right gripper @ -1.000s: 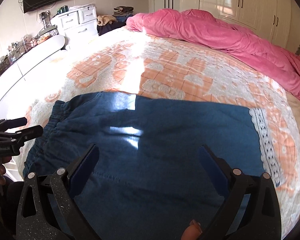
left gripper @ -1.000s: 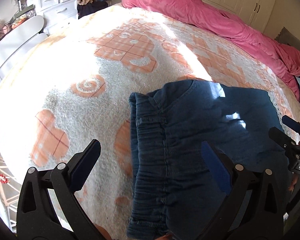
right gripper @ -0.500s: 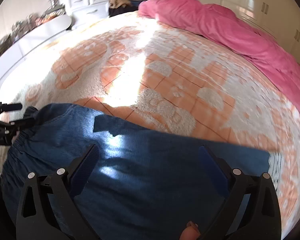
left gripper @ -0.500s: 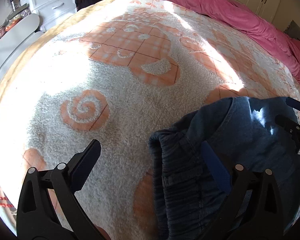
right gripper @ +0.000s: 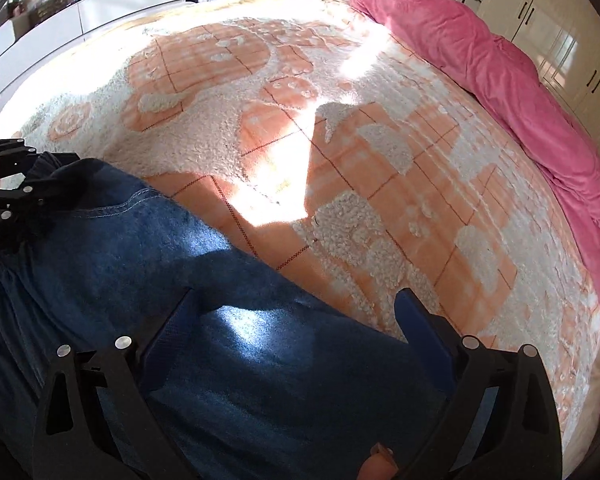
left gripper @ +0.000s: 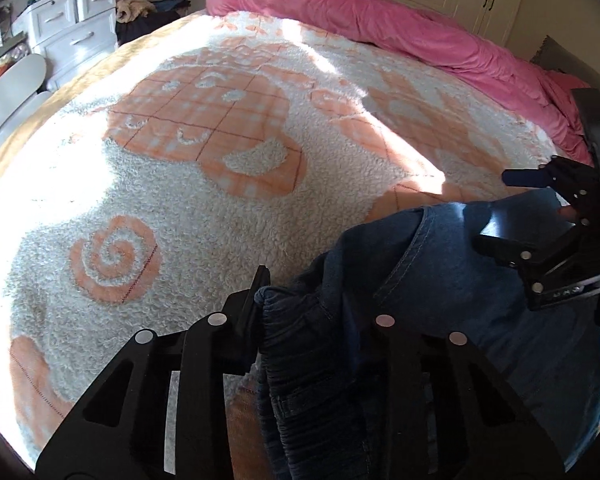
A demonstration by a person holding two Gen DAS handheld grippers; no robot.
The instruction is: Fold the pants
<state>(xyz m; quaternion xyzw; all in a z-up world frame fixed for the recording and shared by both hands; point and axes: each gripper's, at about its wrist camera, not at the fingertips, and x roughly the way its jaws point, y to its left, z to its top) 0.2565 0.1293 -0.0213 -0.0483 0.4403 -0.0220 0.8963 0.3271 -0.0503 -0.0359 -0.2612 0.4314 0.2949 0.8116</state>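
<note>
Dark blue denim pants lying at the near edge of a fluffy white bed blanket with orange checked patches and a spiral motif, gathered elastic waistband bunched up and lifted off the pile. Left black two-finger gripper closing on that waistband, ribbed denim caught between the narrowed jaws. Right black two-finger gripper with blue pads spread wide above the flat leg cloth, nothing pinched; seen from the left view as well, hovering at the far fold. Crumpled pink duvet heaped along the far side of the bed, well apart from the pants. White chest of drawers and cream wardrobe doors beyond. Sunlight patch across the blanket just past the denim.
</note>
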